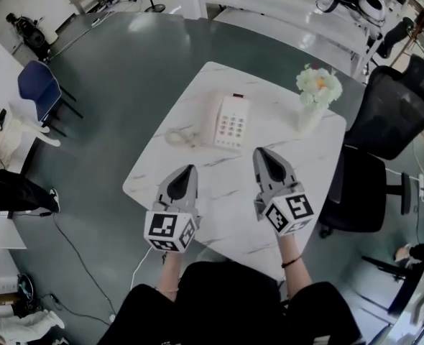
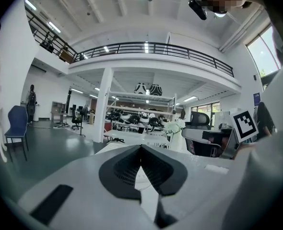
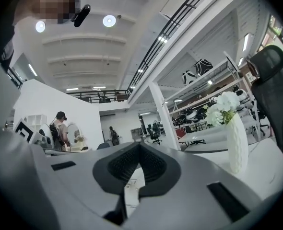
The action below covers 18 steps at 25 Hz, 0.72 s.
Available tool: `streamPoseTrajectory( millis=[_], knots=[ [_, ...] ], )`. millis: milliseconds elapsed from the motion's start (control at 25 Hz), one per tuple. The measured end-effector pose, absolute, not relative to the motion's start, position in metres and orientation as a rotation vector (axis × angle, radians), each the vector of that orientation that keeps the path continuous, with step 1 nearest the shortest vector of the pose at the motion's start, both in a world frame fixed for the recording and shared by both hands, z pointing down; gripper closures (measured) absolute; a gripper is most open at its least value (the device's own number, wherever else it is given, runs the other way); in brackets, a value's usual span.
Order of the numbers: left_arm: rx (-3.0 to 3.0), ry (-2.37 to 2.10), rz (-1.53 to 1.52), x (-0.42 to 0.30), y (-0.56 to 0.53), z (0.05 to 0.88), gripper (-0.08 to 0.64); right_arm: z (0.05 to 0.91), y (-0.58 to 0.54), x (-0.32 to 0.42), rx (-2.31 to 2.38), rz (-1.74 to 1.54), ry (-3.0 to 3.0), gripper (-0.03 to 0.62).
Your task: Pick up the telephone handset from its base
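Note:
A white telephone (image 1: pixel 231 123) with a keypad lies near the far middle of the white marble table (image 1: pixel 298 164). Its handset (image 1: pixel 216 119) rests along the base's left side, and a coiled cord (image 1: pixel 179 137) trails off to the left. My left gripper (image 1: pixel 191 168) is shut and holds nothing; it hovers over the table short of the phone, below and left of it. My right gripper (image 1: pixel 259 152) is shut too and holds nothing, just below and right of the phone. In the gripper views the left gripper (image 2: pixel 141 147) and right gripper (image 3: pixel 140 145) both show their jaws meeting at the tip.
A white vase of pale flowers (image 1: pixel 316 94) stands at the table's far right corner, right of the phone; the vase (image 3: pixel 237 143) also shows in the right gripper view. A black office chair (image 1: pixel 392 113) sits by the table's right edge, a blue chair (image 1: pixel 39 85) far left.

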<state>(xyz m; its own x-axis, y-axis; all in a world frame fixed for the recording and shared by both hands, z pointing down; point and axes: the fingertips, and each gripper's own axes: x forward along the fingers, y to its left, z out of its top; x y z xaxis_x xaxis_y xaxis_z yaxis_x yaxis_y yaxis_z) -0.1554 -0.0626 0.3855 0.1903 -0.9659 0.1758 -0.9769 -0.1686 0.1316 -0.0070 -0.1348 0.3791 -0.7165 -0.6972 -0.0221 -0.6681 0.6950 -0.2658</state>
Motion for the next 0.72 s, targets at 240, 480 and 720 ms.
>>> streamPoseTrajectory(
  millis=[240, 480, 720],
  knots=[
    [2.198, -1.838, 0.136, -0.159, -0.106, 0.414, 0.561, 0.410, -0.146, -0.011, -1.163, -0.448, 2.784, 0.600],
    [2.178, -1.781, 0.183, -0.171, -0.148, 0.443, 0.561, 0.432, -0.164, -0.027, -1.214, -0.474, 2.799, 0.600],
    [2.141, -1.747, 0.249, -0.179, -0.186, 0.472, 0.560, 0.453, -0.181, -0.038, -1.266, -0.516, 2.791, 0.600]
  ],
)
